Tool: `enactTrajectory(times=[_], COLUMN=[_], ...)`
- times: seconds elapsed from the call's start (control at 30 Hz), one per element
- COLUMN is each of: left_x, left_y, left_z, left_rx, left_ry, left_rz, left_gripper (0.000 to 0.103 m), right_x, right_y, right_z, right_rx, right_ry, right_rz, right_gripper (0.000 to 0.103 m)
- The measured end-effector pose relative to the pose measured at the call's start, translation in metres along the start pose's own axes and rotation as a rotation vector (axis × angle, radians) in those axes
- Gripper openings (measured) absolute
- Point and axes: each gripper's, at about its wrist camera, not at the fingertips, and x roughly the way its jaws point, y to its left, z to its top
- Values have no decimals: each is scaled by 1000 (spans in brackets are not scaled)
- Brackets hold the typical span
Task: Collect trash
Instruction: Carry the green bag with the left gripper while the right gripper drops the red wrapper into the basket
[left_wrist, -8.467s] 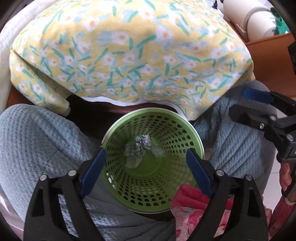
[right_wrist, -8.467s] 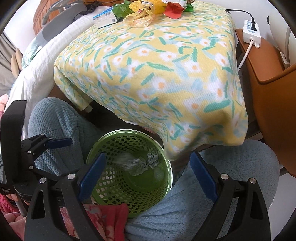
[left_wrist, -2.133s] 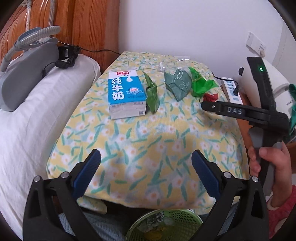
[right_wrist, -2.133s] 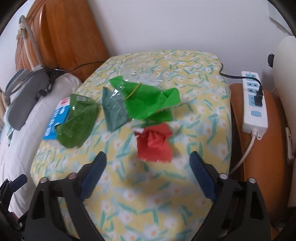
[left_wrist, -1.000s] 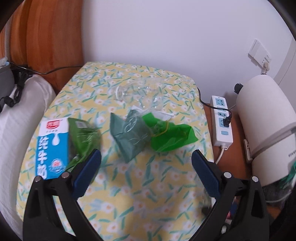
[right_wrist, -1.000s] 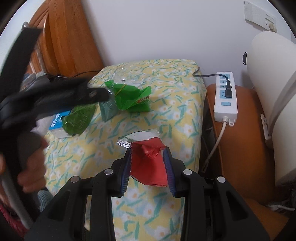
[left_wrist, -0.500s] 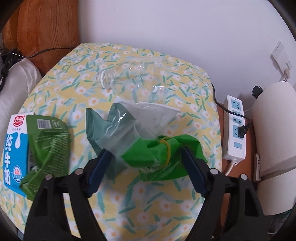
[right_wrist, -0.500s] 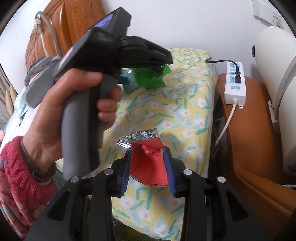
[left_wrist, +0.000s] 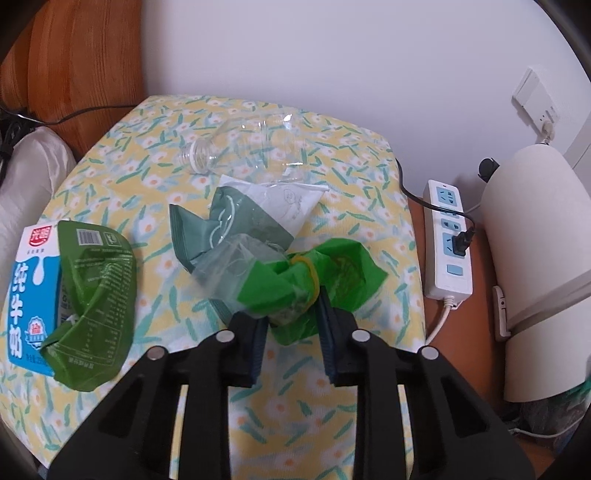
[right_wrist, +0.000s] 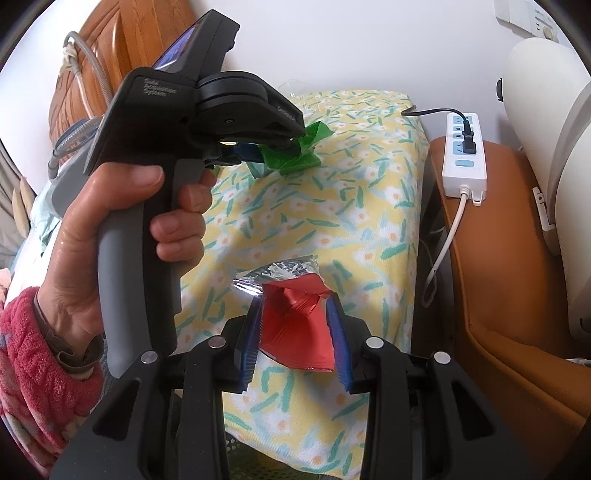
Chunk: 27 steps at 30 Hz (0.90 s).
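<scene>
My left fingers (left_wrist: 290, 321) have just closed, pinching the green bag (left_wrist: 314, 273) on the worktop (left_wrist: 332, 406); my right fingers (right_wrist: 295, 332) clamp the red wrapper (right_wrist: 295, 328). Both look light, crinkly, slippery; bunched folds should grip best.

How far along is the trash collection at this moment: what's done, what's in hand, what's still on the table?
Done: nothing can be confirmed, as the bin's contents are out of view. In hand: the right tool is clamped on the red wrapper; the left tool has just been closing and now pinches the bright green wrapper. Left on the floral tablecloth: the clear bottle, teal packet, dark green wrapper and milk carton.
</scene>
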Motion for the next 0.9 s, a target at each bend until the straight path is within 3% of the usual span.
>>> enactTrajectory(times=[0.37,0.53,0.7,0.9], left_x=[-22,-56,-106,-150], left_y=[11,21,38,59], left_z=[-7,-23,-57,-113], left_rx=[25,48,72,97], left_ry=[-43,-80,-119,-108], left_rz=[-36,-54,-23,0], left_gripper=[16,16,16,16], right_x=[3,-3,-10,-21], right_y=[5,9,17,30], right_z=[-6,-8,-17,-40], right_rx=[-12,-21,-47,-78], right_ry=[18,8,21,83], right_rz=[-1,-5,5,72], right_gripper=[35,35,35,35])
